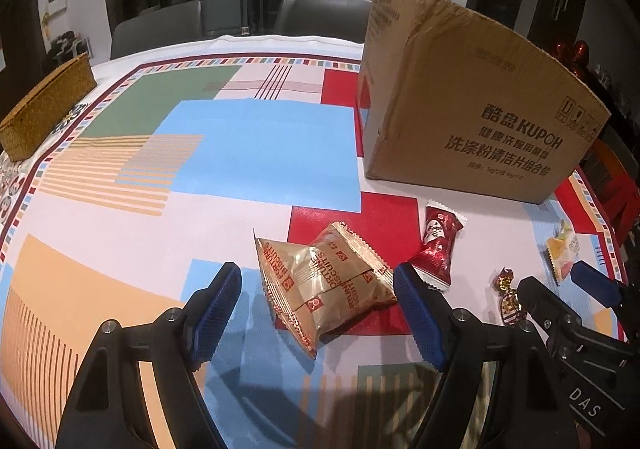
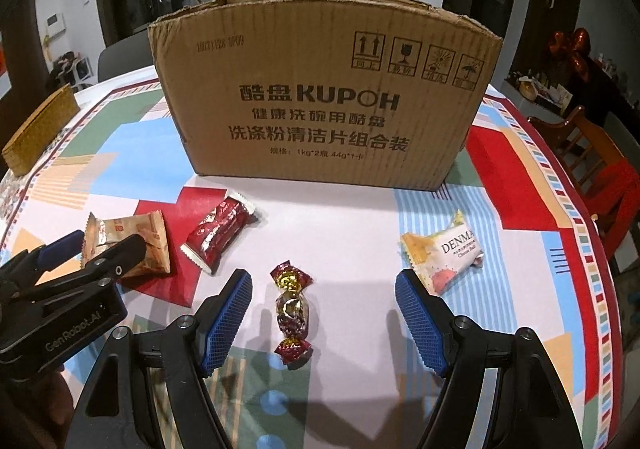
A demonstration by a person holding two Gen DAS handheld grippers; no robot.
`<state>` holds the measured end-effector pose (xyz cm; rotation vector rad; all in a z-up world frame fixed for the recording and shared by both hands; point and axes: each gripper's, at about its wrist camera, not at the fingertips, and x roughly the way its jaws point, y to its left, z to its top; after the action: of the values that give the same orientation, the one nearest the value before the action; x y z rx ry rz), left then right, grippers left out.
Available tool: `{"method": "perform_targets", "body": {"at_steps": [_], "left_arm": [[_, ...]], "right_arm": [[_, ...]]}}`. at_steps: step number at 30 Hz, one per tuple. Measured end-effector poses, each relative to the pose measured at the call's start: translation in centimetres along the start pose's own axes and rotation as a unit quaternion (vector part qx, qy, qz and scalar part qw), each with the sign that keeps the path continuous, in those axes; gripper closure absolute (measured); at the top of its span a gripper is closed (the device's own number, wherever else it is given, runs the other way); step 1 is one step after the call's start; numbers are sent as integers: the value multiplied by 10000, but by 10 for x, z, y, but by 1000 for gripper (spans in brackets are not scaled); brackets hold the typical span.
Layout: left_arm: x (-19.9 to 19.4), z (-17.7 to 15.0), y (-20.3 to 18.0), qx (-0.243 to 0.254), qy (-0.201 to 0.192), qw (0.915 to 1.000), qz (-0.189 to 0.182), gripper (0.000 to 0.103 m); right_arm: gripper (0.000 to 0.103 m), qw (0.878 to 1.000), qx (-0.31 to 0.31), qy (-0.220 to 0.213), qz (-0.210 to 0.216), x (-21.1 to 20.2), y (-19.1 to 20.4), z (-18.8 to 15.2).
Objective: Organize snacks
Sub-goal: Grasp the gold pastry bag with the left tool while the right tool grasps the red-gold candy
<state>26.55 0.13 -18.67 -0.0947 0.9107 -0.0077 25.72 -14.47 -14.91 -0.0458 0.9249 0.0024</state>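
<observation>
A gold biscuit packet (image 1: pixel 324 283) lies on the patterned tablecloth between the open fingers of my left gripper (image 1: pixel 318 281); it also shows in the right wrist view (image 2: pixel 132 241). A red snack packet (image 1: pixel 438 243) (image 2: pixel 218 231) lies just right of it. A foil-wrapped candy (image 2: pixel 291 307) (image 1: pixel 507 297) lies between the open fingers of my right gripper (image 2: pixel 324 289). A white and yellow snack packet (image 2: pixel 446 257) (image 1: pixel 562 249) lies to the right. A cardboard box (image 2: pixel 324 97) (image 1: pixel 472 109) stands upright behind the snacks.
A woven basket (image 1: pixel 44 105) (image 2: pixel 38 129) sits at the table's far left edge. Grey chairs (image 1: pixel 320 13) stand behind the table, a wooden chair (image 2: pixel 592 153) at the right. The right gripper's body (image 1: pixel 560 313) is close beside the left gripper.
</observation>
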Motion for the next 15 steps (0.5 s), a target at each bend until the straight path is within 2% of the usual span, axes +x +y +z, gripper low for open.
{"method": "perform_targets", "body": {"at_steps": [8, 15], "left_arm": [[8, 2, 2, -100, 40, 9999, -43, 26], [16, 4, 3, -130, 93, 9998, -90, 34]], "right_arm": [[28, 9999, -8, 121, 5, 9, 3, -5], [28, 9998, -15, 176, 8, 14, 4, -7]]}}
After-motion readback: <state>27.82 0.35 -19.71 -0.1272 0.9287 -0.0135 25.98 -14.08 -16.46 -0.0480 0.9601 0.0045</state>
